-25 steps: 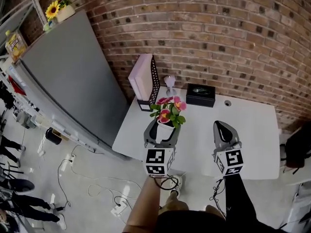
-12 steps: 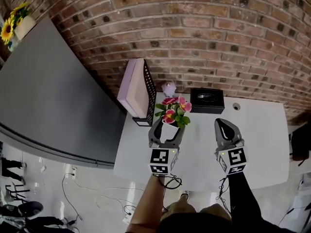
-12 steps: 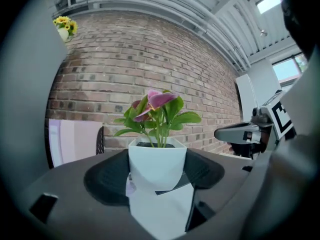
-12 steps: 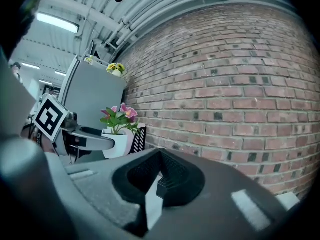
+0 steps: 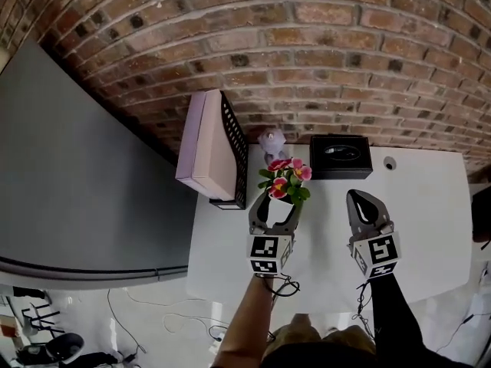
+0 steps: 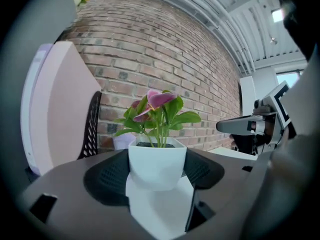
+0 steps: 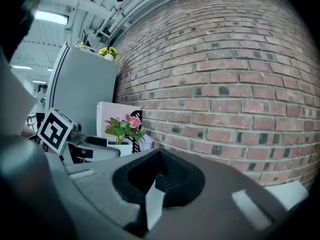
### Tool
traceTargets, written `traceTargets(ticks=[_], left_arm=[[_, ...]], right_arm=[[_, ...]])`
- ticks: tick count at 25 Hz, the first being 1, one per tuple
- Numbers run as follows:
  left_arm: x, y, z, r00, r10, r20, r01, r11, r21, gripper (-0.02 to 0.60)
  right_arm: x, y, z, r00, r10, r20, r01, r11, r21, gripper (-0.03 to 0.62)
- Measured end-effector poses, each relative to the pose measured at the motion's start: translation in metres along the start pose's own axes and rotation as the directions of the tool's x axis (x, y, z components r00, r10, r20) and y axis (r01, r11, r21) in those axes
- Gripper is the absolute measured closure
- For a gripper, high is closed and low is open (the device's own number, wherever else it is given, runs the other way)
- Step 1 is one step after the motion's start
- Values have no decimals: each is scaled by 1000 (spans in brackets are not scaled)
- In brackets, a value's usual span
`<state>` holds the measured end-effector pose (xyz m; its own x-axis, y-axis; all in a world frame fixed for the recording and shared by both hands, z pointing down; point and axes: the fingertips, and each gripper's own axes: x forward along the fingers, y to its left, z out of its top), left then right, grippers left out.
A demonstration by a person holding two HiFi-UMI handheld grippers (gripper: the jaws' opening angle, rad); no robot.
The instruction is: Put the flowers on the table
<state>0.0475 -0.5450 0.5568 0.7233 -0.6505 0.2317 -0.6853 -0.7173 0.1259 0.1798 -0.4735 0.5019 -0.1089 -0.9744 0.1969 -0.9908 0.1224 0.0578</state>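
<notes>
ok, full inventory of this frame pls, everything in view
brick wall: 1, red-brown, behind everything
table: 1, white, against the brick wall
flower pot: 1, white with pink flowers, over the table's left part, clamped between jaws
mesh holder: 1, black, table's back left corner
box: 1, pale pink, standing in the mesh holder
black box: 1, black, at the wall, right of the flower pot
small ornament: 1, pale lilac, behind the flower pot
cable hole: 1, grey, table's back right
cabinet: 1, grey, left of the table
yellow flowers: 1 bunch, on top of the cabinet
left gripper: 1, grey, shut on the flower pot
right gripper: 1, grey, jaws together, empty
arms: 2, left bare, right dark-sleeved
</notes>
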Motion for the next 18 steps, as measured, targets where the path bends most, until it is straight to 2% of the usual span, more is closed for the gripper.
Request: traceTargets(ticks=[5,18], left_arm=[[15,12,-25,999,-4,-34,3,999,-36,252],[41,27,-83,988,1,-153,-9,999,-49,252]], right_arm=[[11,0,-16,1000,-5,-28,5,1000,15,594],[22,0,-37,997,3,-82,0,1000,28,594]])
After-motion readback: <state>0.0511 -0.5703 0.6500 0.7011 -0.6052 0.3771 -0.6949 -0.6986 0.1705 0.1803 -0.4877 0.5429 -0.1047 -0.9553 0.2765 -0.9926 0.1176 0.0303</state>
